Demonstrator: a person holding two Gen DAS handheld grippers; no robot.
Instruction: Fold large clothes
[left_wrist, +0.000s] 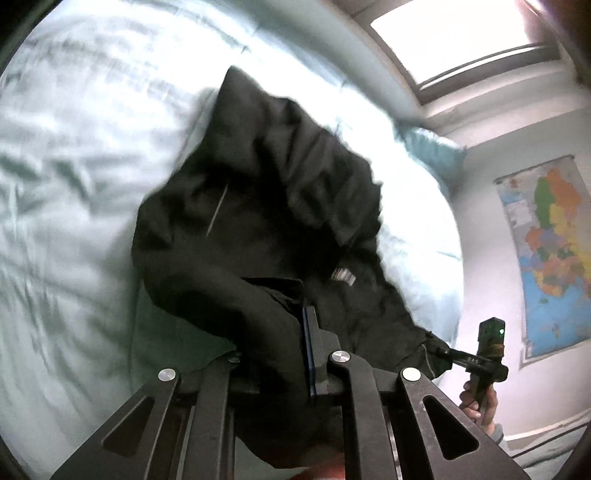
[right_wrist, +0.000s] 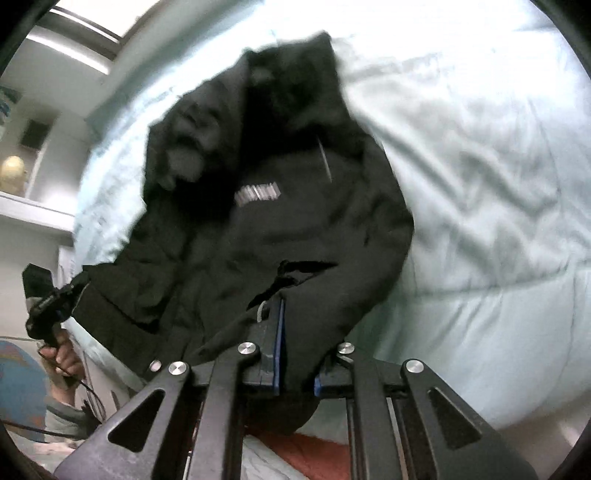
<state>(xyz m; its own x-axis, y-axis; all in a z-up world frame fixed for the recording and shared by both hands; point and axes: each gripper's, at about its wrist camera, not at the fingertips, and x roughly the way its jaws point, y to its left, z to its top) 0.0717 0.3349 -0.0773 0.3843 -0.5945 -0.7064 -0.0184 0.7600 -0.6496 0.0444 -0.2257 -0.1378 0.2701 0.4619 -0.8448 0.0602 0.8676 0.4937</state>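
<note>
A black hooded jacket (left_wrist: 266, 192) with white lettering (right_wrist: 256, 194) hangs partly lifted over a pale green bed cover (left_wrist: 74, 166). My left gripper (left_wrist: 304, 317) is shut on the jacket's near edge, and black cloth is bunched around its blue-padded fingers. My right gripper (right_wrist: 280, 306) is shut on another part of the same edge, with cloth draped over its jaws. Each view also shows the other gripper pinching a jacket corner: the right gripper (left_wrist: 443, 352) low right, the left gripper (right_wrist: 68, 291) at the left. A hand (right_wrist: 62, 354) holds that handle.
The bed cover (right_wrist: 480, 184) fills most of both views, with a blue-green pillow (left_wrist: 432, 147) at its far end. A coloured wall map (left_wrist: 550, 258) and a bright window (left_wrist: 454, 33) lie beyond. A shelf (right_wrist: 33, 212) stands at the left, and an orange cloth (right_wrist: 314, 450) lies below my right gripper.
</note>
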